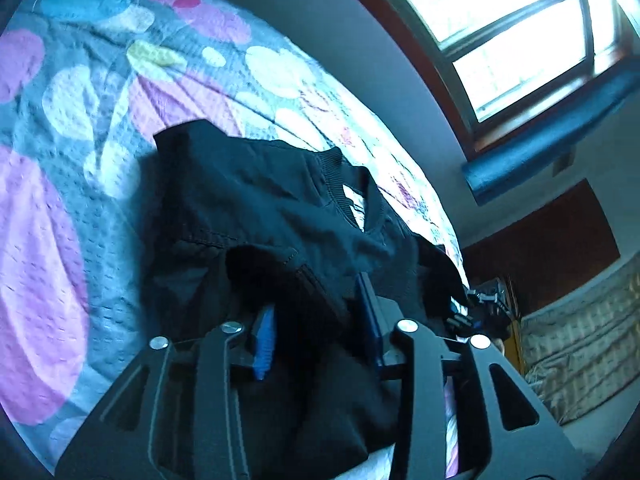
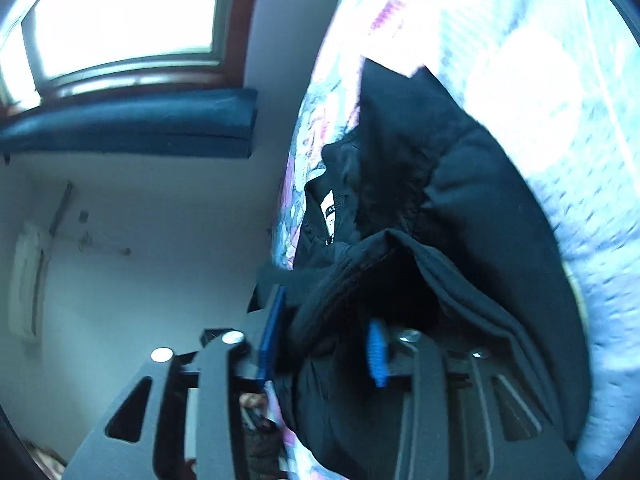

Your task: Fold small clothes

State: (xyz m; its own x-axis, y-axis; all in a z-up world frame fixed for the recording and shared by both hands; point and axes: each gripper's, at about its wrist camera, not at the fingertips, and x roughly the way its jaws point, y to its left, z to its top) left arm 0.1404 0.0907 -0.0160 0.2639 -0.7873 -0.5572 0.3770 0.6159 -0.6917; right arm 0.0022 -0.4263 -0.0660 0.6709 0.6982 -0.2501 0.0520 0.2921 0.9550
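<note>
A small black garment [image 1: 256, 200] with a ribbed collar and a white neck label lies half lifted over the dotted bedspread [image 1: 72, 128]. My left gripper [image 1: 316, 320] is shut on a bunched fold of its cloth between the blue pads [image 1: 264, 340]. In the right wrist view the same black garment [image 2: 460, 200] hangs in thick folds against the bed. My right gripper [image 2: 324, 336] is shut on another fold of it, with cloth filling the gap between its blue pads [image 2: 376, 356]. The other gripper [image 1: 484, 300] shows small past the garment's right edge.
The bedspread [image 2: 560, 80] fills the right of the right wrist view. A bright window [image 1: 520, 24] with a dark blue sill cushion [image 1: 560, 128] stands beyond the bed. A white wall [image 2: 140, 220] with fittings is at left. Patterned bedding [image 1: 580, 360] lies at far right.
</note>
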